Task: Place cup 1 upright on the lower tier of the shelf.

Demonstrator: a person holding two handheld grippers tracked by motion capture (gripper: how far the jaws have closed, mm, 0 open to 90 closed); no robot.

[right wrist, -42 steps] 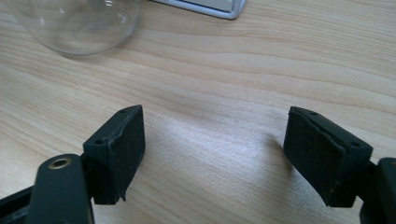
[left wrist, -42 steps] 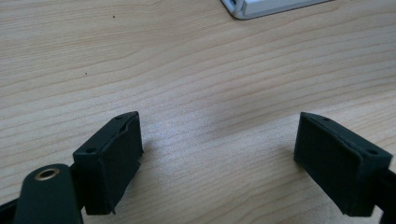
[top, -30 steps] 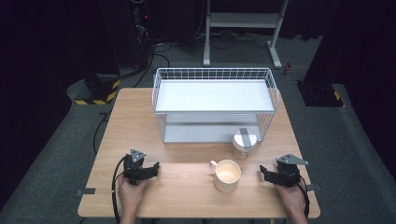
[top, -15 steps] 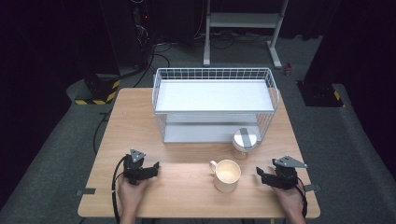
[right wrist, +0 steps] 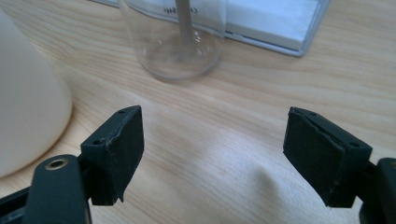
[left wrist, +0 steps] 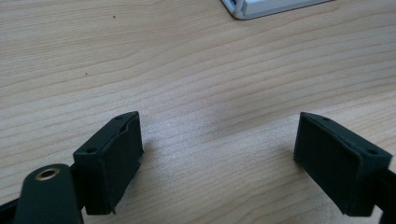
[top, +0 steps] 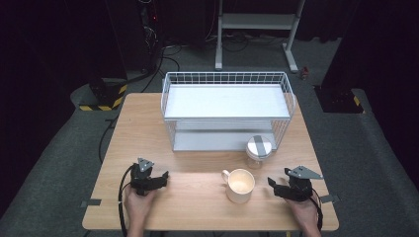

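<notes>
Reaching for the cream mug [top: 240, 185] goes best with the right gripper [top: 276, 185] kept released, jaws spread and empty; the left gripper [top: 160, 178] idles released.

We see bare light wooden surface [top: 197, 202] between the cream ceramic mug [top: 240, 185] and our left gripper [top: 165, 176], giving open passage toward 12 o'clock. Our right gripper [top: 270, 181] has the mug just at its 9 o'clock and the clear glass jar with grey lid [top: 259, 150] at 11. The white wire two-tier rack [top: 226, 111] blocks the far half.
</notes>
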